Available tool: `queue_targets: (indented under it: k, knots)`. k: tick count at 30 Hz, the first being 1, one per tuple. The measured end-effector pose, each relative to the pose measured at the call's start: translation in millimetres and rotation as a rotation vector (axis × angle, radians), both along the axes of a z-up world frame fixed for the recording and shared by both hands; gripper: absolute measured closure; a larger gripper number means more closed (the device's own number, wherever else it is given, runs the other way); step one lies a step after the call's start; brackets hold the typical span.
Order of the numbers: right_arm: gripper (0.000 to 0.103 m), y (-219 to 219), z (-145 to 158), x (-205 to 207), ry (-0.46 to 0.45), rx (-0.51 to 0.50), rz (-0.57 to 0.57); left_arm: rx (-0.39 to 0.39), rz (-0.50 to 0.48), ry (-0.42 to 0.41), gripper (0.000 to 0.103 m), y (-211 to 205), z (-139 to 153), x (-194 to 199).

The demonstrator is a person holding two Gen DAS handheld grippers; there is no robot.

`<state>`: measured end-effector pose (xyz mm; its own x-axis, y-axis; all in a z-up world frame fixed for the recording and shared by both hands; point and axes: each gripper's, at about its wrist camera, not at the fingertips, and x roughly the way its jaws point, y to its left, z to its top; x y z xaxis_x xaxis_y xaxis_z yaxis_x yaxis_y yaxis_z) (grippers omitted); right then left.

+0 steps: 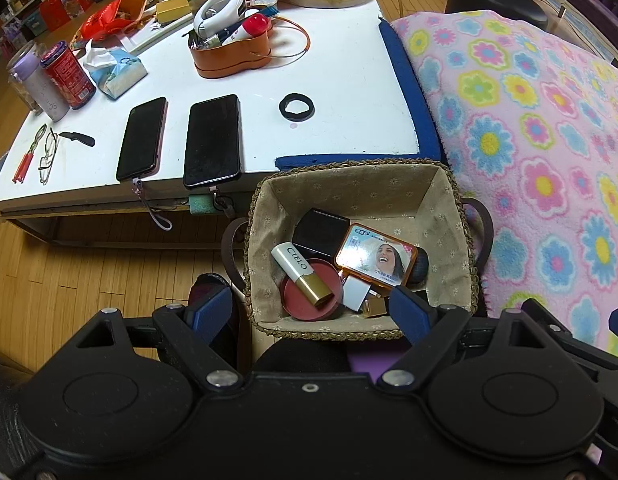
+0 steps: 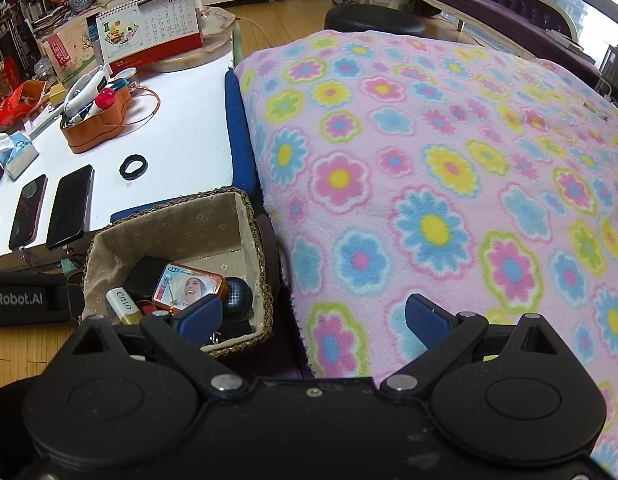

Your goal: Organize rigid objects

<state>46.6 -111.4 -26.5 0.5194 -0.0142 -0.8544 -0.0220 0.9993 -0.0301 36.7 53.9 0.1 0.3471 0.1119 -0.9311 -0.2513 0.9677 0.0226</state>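
Left wrist camera looks steeply down from close above the woven basket (image 1: pixel 265 208), with the white counter (image 1: pixel 349 80) stretching ahead. Right wrist camera sits just to the right, tilted down over the floral blanket (image 2: pixel 449 160), the basket (image 2: pixel 253 216) low at its left. Both views share the basket, the counter's two phones (image 1: pixel 213 140) (image 2: pixel 71 206) and the black ring (image 1: pixel 296 107) (image 2: pixel 133 167).

A basket (image 1: pixel 361 184) sits below the desk's (image 1: pixel 341 60) near edge, with a blanket (image 1: pixel 529 140) to its right. In the basket lie a tube (image 1: pixel 301 274) across a round lid (image 1: pixel 309 296), a tin (image 1: pixel 375 255) and a box (image 1: pixel 319 230). On the desk, two phones (image 1: pixel 143 139) (image 1: pixel 213 141) lie side by side, a ring (image 1: pixel 296 107) to their right, and a tray (image 1: pixel 231 54) behind them.
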Motion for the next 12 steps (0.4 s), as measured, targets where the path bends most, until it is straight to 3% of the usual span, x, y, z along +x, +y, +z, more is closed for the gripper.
queue_targets:
  k: [12]
  knots:
    - [0.004, -0.7, -1.2, 0.2, 0.004, 0.003, 0.0, -0.004, -0.005, -0.002, 0.02, -0.2, 0.1, -0.7]
